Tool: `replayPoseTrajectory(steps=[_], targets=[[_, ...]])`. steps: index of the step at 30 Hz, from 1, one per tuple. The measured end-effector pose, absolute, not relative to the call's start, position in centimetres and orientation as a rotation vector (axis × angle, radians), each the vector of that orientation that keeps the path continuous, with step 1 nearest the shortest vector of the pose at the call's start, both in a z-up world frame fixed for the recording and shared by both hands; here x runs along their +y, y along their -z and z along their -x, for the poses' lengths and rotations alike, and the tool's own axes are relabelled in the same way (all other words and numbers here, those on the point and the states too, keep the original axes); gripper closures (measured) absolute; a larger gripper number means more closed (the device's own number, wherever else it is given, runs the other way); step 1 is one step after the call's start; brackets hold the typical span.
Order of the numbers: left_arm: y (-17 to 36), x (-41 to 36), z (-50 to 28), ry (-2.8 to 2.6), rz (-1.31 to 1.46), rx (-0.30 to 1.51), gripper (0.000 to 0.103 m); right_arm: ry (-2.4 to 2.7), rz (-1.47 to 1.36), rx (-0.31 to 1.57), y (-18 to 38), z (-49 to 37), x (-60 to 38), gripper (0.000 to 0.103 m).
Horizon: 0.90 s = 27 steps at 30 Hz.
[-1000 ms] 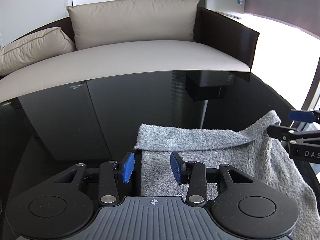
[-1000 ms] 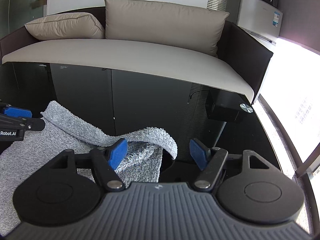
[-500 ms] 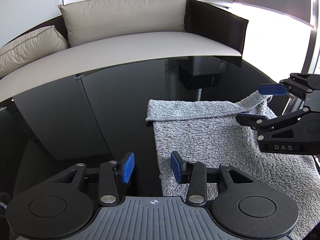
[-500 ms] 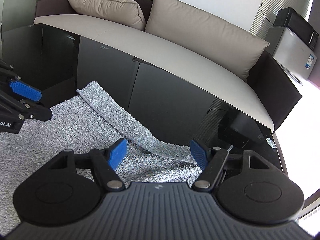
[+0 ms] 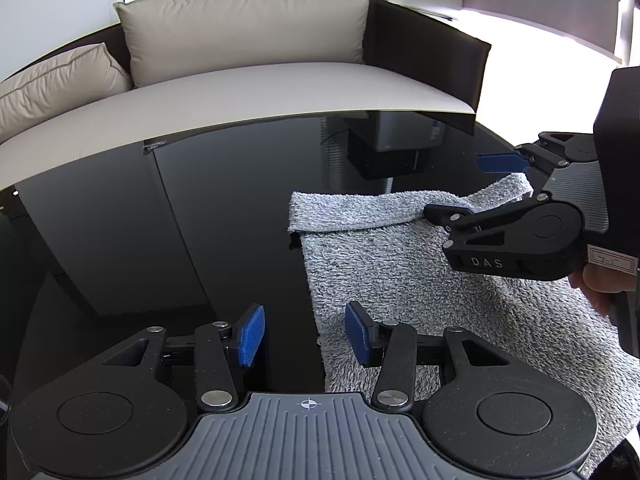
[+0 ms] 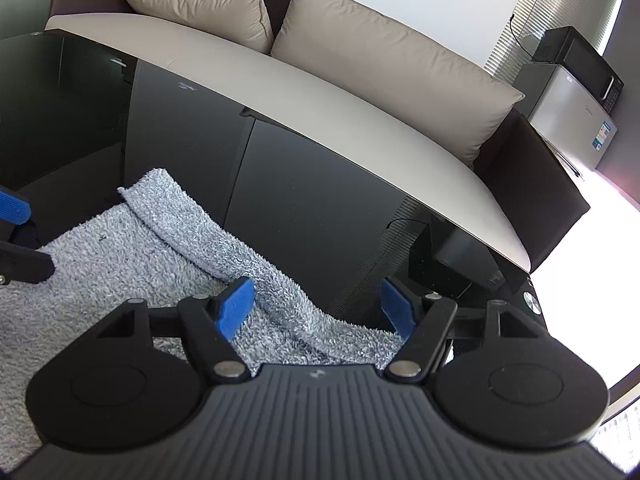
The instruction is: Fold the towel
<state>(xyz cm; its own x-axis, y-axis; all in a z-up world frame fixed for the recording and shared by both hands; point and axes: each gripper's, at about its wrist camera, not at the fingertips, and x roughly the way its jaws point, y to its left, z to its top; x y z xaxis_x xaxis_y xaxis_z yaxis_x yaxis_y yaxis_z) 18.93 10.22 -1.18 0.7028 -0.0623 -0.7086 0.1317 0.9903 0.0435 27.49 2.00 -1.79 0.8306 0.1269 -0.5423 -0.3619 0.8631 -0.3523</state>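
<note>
A grey terry towel (image 5: 400,272) lies on the black glass table (image 5: 200,220), its far edge folded back as a narrow band. My left gripper (image 5: 305,338) is open over the towel's near left edge, holding nothing. My right gripper (image 6: 316,306) is open above the band at the towel's far right corner (image 6: 288,304), which lies between its blue pads. It also shows in the left wrist view (image 5: 480,188), jaws apart around that raised corner. The left gripper's blue pad (image 6: 12,206) shows at the left edge of the right wrist view.
A dark sofa with a beige seat (image 5: 280,88) and cushions (image 5: 248,24) stands right behind the table's far edge. A small fridge with a microwave (image 6: 568,92) stands to the right of the sofa. A person's hand (image 5: 604,280) holds the right gripper.
The right gripper has moved left and lower over the towel's far right corner, and the lifted corner has settled flatter. The left gripper has pulled back to the towel's near left edge.
</note>
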Motion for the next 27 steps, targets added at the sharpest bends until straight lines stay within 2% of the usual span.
replayPoseTrajectory(steps=[8, 13, 19, 27], targets=[[1.3, 10.3, -18.8, 0.109, -0.092, 0.784, 0.060, -0.167, 0.328, 0.534, 1.4, -30.5, 0.6, 0.030], [1.3, 10.3, -18.9, 0.108, -0.087, 0.786, 0.058, -0.394, 0.226, 0.599, 0.4, -30.4, 0.4, 0.030], [1.3, 10.4, -18.8, 0.106, -0.082, 0.785, 0.058, -0.483, 0.390, 0.611, 1.4, -29.6, 3.3, 0.030], [1.3, 10.4, -18.7, 0.106, -0.081, 0.787, 0.058, -0.407, 0.453, 0.579, 2.5, -30.0, 4.7, 0.030]])
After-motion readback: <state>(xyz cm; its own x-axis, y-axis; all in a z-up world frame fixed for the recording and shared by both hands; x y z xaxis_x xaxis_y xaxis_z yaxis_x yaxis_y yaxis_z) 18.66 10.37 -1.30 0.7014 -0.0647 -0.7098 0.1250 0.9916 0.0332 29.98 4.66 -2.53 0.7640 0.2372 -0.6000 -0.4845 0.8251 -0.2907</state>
